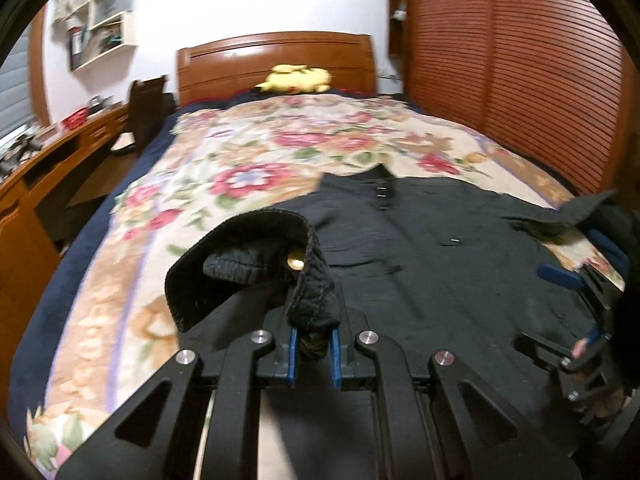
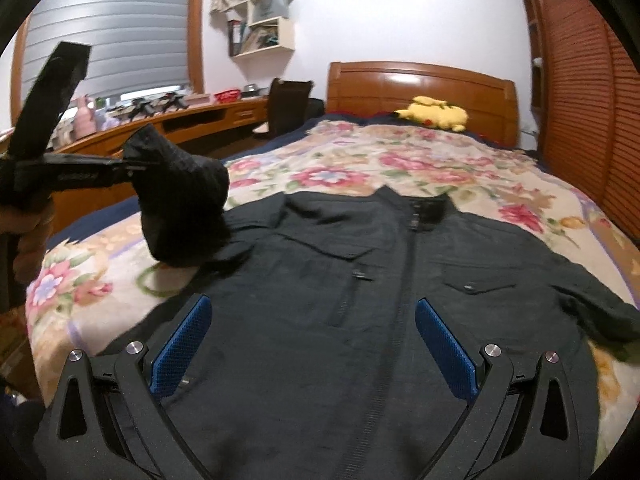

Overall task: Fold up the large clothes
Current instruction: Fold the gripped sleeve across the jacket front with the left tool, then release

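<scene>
One black jacket lies front-up on the bed, zipper running down its centre, collar toward the headboard. Two chest pockets show, one each side of the zipper. The bed carries one floral blanket and one yellow plush toy lying near the headboard.

Two claws are in view. The left claw is closed nearly fully, its two blue pads clamping the cuff of one jacket sleeve; the sleeve is lifted clear of the blanket, and a brass-coloured snap shows inside the cuff. The right claw stands wide open over the lower front of the jacket, with nothing between its two blue pads. The other sleeve lies flat on the blanket at the right-hand side in the right wrist view.

One wall shelf unit holds assorted items too small to identify. One long wooden surface beside the bed carries clutter, including one red container; its contents cannot be told. One dark chair stands at it.
</scene>
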Tool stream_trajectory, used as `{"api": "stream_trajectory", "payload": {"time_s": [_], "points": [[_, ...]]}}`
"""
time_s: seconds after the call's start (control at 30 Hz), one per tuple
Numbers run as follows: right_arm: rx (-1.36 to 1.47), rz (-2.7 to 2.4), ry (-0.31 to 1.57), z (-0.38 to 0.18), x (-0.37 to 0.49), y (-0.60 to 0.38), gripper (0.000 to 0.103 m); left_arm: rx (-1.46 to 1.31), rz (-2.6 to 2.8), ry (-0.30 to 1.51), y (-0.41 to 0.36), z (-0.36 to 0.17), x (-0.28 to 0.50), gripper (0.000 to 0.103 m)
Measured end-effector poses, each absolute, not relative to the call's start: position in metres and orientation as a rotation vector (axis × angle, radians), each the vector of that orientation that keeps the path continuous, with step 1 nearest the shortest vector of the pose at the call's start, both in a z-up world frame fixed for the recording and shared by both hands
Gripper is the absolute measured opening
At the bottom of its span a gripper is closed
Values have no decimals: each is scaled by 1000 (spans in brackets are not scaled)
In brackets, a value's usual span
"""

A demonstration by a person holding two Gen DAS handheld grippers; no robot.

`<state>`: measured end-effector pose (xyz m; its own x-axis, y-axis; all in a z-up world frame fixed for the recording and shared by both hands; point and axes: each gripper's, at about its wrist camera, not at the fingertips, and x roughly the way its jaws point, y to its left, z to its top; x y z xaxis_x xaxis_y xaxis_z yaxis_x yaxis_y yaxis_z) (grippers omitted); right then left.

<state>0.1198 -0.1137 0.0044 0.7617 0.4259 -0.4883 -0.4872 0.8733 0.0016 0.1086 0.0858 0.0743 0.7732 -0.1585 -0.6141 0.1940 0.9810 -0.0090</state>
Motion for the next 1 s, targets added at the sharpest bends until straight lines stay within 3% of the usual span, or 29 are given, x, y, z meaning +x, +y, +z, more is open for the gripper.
{"api": "stream_trajectory", "payload": {"time_s": [0.43,0.6,0.67,0.93,1.0], "points": [[-94,409,520,4,123,-174,103,76,-344,687,3,71,87,8],[-93,417,522,4,125,-176,103,66,-322,701,4,64,70,19],[-98,427,527,3,125,-173,102,65,-314,692,6,60,62,30],[-100,488,557,0,132,-149,99,50,-259,647,43,46,19,55],[-106,513,565,-1,131,-140,97,38,-241,643,56,40,11,56]]}}
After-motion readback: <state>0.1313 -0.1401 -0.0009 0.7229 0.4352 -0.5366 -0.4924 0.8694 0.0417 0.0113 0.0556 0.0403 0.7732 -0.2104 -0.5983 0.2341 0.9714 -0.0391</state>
